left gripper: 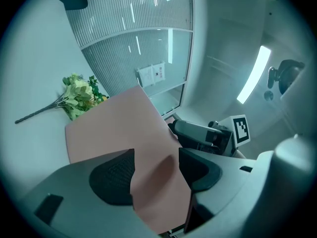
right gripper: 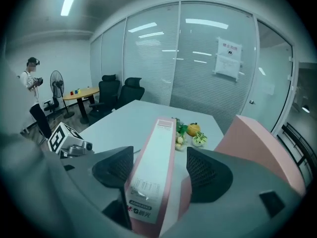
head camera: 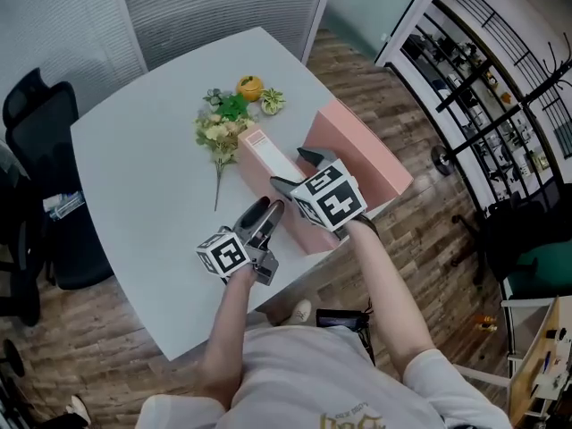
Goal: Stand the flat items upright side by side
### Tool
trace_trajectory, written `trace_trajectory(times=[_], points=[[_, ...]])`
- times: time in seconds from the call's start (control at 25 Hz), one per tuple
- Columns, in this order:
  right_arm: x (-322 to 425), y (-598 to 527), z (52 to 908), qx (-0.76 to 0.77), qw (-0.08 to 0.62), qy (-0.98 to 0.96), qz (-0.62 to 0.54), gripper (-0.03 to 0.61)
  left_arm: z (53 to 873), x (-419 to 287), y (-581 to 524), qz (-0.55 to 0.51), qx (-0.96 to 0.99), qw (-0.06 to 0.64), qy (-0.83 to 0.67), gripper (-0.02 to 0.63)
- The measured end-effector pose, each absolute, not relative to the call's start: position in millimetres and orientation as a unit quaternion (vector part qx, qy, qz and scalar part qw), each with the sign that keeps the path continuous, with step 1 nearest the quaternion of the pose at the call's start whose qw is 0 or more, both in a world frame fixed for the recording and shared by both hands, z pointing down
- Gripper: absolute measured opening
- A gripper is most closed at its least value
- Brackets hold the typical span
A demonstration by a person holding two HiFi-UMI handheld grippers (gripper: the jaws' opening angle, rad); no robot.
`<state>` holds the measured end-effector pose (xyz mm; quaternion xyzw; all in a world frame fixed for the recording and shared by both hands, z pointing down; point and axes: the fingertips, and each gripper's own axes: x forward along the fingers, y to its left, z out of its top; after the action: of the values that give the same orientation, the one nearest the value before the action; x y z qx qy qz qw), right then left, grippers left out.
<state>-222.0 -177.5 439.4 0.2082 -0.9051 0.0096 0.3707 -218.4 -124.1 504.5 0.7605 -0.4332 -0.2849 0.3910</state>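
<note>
A brown wood-plank floor (head camera: 429, 231) surrounds the pale grey counter (head camera: 134, 168). Ribbed frosted glass walls (head camera: 214, 7) run along the top of the head view. A black office chair (head camera: 40, 128) stands at the left edge, and black metal shelving (head camera: 487, 79) stands at upper right. A ceiling light strip (left gripper: 252, 76) glows at the right of the left gripper view.

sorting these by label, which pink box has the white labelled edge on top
The pink box between the open jaws of the right gripper: a white labelled strip runs along its top edge. The other pink box, to its right, shows only plain pink.
</note>
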Motion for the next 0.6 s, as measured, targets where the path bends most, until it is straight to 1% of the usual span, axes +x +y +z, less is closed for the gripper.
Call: trace_trajectory(times=[0.12,0.28,0.4,0.6], points=[[-230.9,-175.8,451.4,0.187,0.406,-0.894,0.023,0.345,504.9,-217.8,-126.1,-0.284,0.763,0.391,-0.429,0.267],[-239.8,-180.3,464.8,0.178,0.421,-0.886,0.078,0.36,505.2,-219.1,-125.8,-0.285,0.763,0.393,-0.426,0.267],[-238.4,-181.9,479.8,0.175,0.446,-0.872,0.1,0.359,506.7,-220.1,-125.5,-0.283,0.764,0.396,-0.424,0.267],[-238.6,-181.4,484.6,0.176,0.446,-0.869,0.124,0.347,509.5,-218.7,-126.3,-0.281,0.765,0.402,-0.418,0.267]])
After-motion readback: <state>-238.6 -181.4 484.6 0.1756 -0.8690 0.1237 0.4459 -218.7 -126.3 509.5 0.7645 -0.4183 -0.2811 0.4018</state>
